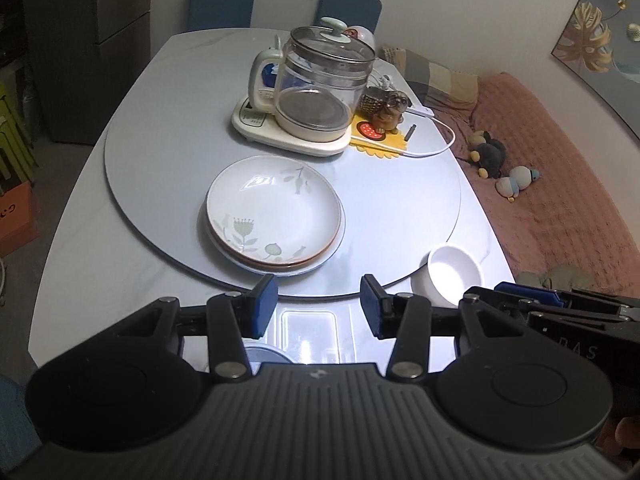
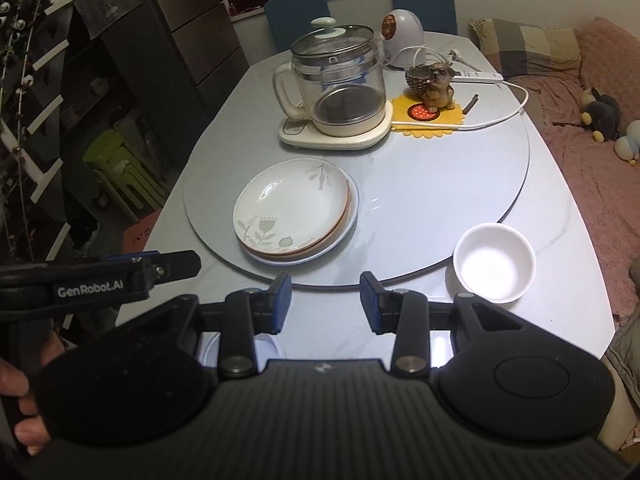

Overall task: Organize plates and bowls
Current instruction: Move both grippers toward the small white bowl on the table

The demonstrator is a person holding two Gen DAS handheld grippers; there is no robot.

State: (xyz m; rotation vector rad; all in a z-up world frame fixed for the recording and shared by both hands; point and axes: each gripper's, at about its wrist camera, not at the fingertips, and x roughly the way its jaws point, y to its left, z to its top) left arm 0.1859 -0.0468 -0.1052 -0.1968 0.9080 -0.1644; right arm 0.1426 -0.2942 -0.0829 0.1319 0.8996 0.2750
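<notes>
Plates [image 1: 274, 216] already stacked on the bench [image 1: 400, 208]; 1 white bowl [image 2: 494, 262] sits apart — left tool [image 1: 319, 306] and right tool [image 2: 325, 302] both spread, holding nothing.

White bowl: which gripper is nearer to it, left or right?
Right. The right gripper hangs just left of the white bowl, close by. The left gripper sits farther left, with the right one between it and the bowl.

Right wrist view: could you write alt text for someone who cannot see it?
A stack of floral plates sits on a round turntable, with a white bowl beside it on the table. The right gripper hovers open and empty in front; a glass kettle stands behind.
</notes>
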